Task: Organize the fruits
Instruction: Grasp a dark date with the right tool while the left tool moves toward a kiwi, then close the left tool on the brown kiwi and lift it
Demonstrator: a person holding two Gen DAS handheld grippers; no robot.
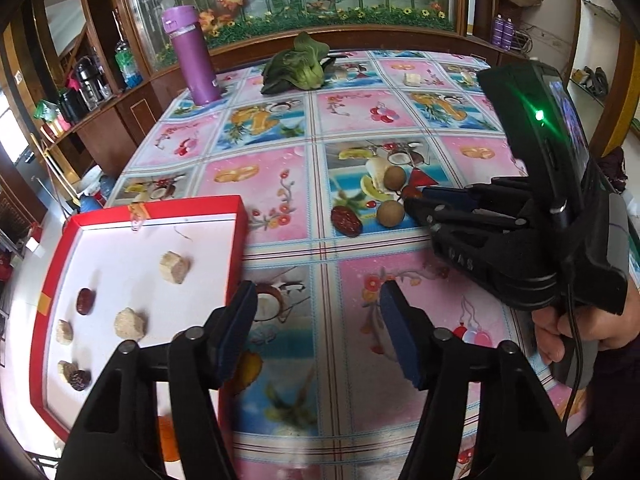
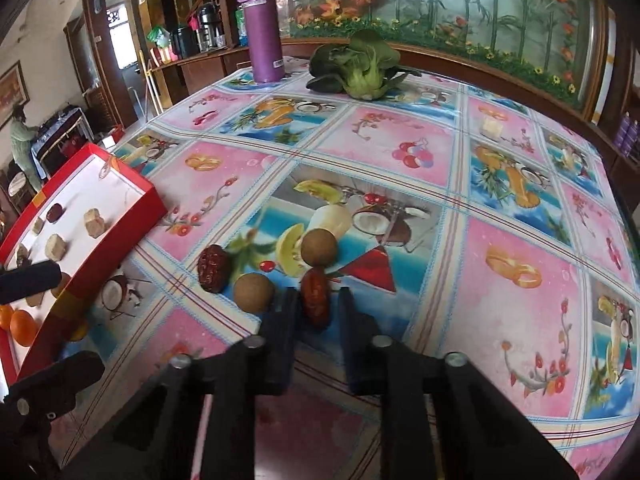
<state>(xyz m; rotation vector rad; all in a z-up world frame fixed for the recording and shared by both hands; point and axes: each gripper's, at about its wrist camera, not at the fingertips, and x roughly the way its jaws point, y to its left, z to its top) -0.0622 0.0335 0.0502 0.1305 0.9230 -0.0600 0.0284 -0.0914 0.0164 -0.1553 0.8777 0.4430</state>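
On the fruit-print tablecloth lie two round brown longans [image 2: 319,245] [image 2: 253,293] and a wrinkled red date [image 2: 213,268]. A second red date [image 2: 315,299] lies between the fingers of my right gripper [image 2: 319,312]. The jaws are narrowly apart and a slit shows on the date's right side. In the left wrist view that gripper [image 1: 414,196] reaches in from the right to the same cluster, beside a longan [image 1: 390,213]. My left gripper [image 1: 318,332] hovers open and holds nothing, just right of the red box [image 1: 236,248]. The box [image 2: 120,220] holds dates, pale chunks and oranges.
A purple bottle [image 1: 194,56] and a leafy green vegetable [image 1: 298,66] stand at the table's far side, and a small pale cube [image 2: 491,127] lies at the far right. A hand [image 1: 580,328] holds the right gripper. The red box overhangs the table's left edge.
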